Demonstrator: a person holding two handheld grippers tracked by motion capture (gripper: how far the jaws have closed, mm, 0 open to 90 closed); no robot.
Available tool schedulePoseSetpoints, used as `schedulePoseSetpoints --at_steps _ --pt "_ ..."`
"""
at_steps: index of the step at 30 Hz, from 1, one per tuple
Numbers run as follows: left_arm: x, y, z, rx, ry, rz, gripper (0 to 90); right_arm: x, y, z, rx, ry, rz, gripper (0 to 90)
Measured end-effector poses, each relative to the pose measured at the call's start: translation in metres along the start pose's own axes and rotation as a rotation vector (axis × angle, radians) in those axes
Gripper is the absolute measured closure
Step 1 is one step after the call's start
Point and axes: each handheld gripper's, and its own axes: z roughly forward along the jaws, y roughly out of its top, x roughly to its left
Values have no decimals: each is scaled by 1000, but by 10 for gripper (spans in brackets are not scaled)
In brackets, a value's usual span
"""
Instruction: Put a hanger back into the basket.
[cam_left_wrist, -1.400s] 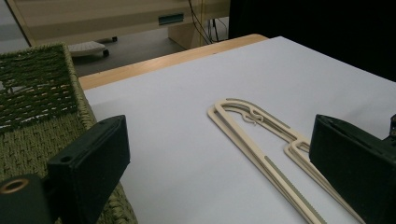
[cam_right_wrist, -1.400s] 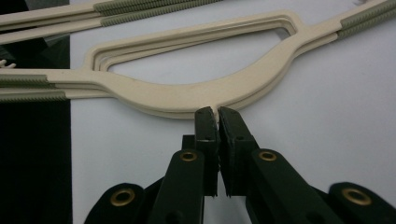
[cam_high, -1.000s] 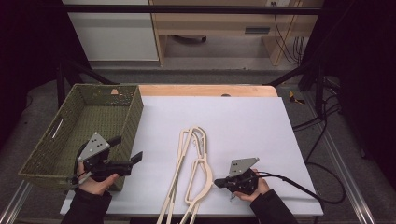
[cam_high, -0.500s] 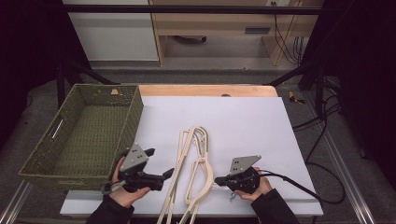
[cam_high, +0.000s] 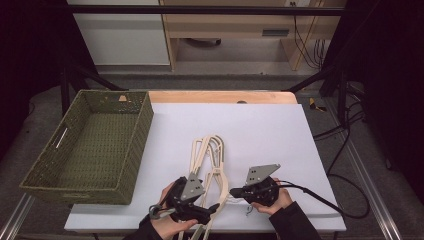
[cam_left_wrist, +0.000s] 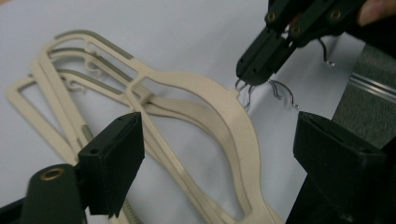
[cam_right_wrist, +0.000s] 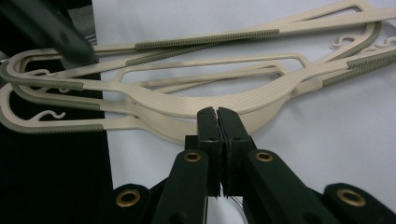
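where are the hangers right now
In the high view the cream hangers lie stacked on the white table, right of the green basket, their near ends between the left gripper and right gripper.

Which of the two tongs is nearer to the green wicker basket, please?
Left. The left tongs sit over the cream hangers, just right of the green wicker basket's near corner. The right tongs lie beyond the hangers, farther right.

We see white tabletop (cam_high: 260, 130), wood strip along far edge. Beyond it: grey floor (cam_high: 225, 82), pale wooden shelf unit (cam_high: 235, 30), white cabinet (cam_high: 120, 35), dark surroundings, cables (cam_high: 345, 150) at right.
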Motion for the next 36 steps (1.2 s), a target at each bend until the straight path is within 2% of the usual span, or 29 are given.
schedulePoseSetpoints --at_steps 1,2,3,4,5,6,7,8,10,12,15,17,18,19,22,25,26,30,32,36 --pt "-4 0 10 34 -13 3 197 1 2 0 -4 1 -3 894" --pt "-4 0 10 34 -13 3 206 1 2 -1 -1 2 -5 894" --pt "-8 1 22 79 -20 18 226 2 3 -1 -1 -5 -1 894" --pt "-8 1 22 79 -20 18 242 2 3 -1 -1 -5 -1 894" --pt "-10 1 31 105 -16 22 277 3 4 -2 -4 4 -3 894" --pt "-10 1 31 105 -16 22 298 3 4 -2 -4 4 -3 894" --pt "-10 0 36 133 -14 16 322 3 4 -3 -3 -5 4 895" --pt "-10 0 36 133 -14 16 346 3 5 -3 -2 -4 2 894" --pt "-12 -2 43 165 -13 4 398 4 5 -4 -4 -6 6 894" --pt "-13 -3 45 170 -7 -2 427 4 5 -4 -6 -5 6 894" --pt "-14 -4 49 210 6 1 550 6 8 -5 2 -11 2 895" --pt "-15 -5 51 205 8 -14 566 7 8 -5 -5 -13 -5 895" --pt "-15 -5 50 214 5 -12 588 8 9 -5 -3 -18 -1 895" --pt "-16 -5 50 202 -3 -25 631 9 10 -5 2 -23 -10 894" --pt "-18 -5 49 200 0 -21 691 10 11 -6 6 -31 -7 894" --pt "-20 -4 47 210 6 -6 715 12 13 -7 9 -38 -21 893" --pt "-21 -3 47 201 12 -18 712 12 13 -7 10 -40 -20 894" --pt "-21 -2 47 182 31 -21 675 12 13 -6 16 -42 -17 894" --pt "-21 -1 47 189 17 -33 704 13 13 -6 14 -43 -20 894" --pt "-24 0 45 189 40 -38 729 13 13 -7 10 -40 -15 892"
